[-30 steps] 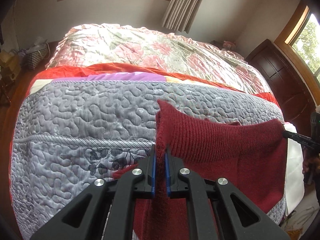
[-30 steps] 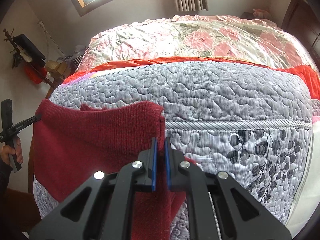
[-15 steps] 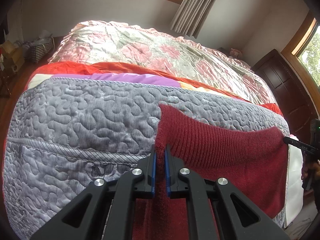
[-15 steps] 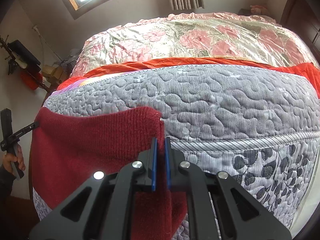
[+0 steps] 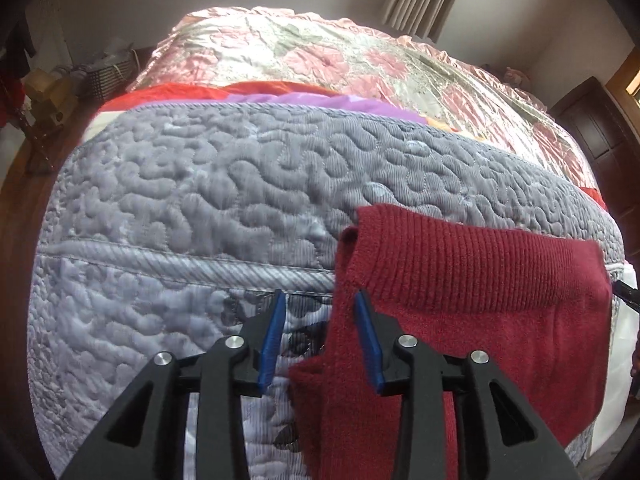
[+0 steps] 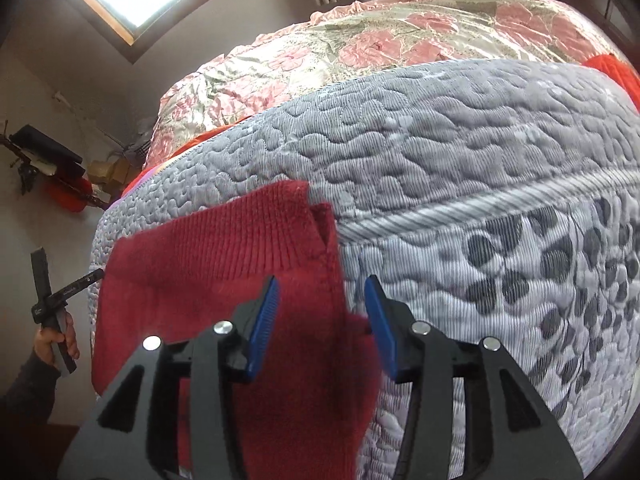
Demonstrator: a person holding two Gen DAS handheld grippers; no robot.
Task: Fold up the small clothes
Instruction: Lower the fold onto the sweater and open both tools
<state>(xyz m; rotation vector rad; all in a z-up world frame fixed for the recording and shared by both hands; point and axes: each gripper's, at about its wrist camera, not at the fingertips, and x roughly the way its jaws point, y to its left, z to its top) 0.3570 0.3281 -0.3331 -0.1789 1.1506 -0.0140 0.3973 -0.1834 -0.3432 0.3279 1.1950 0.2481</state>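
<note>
no readable text, labels, brands or numbers anywhere

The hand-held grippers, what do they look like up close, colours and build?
Each hand-held gripper, left and right, has matte black angular fingers with triangular cut-outs, round silver bolt heads at the joints, and ridged blue pads. In the right wrist view, the person's sleeve at the far gripper is dark.

Grey quilted bedspread [image 5: 208, 184] lies bare left of the red knit garment [image 5: 472, 280]; boxes [image 5: 48, 88] crowd the bed's far-left side.
</note>
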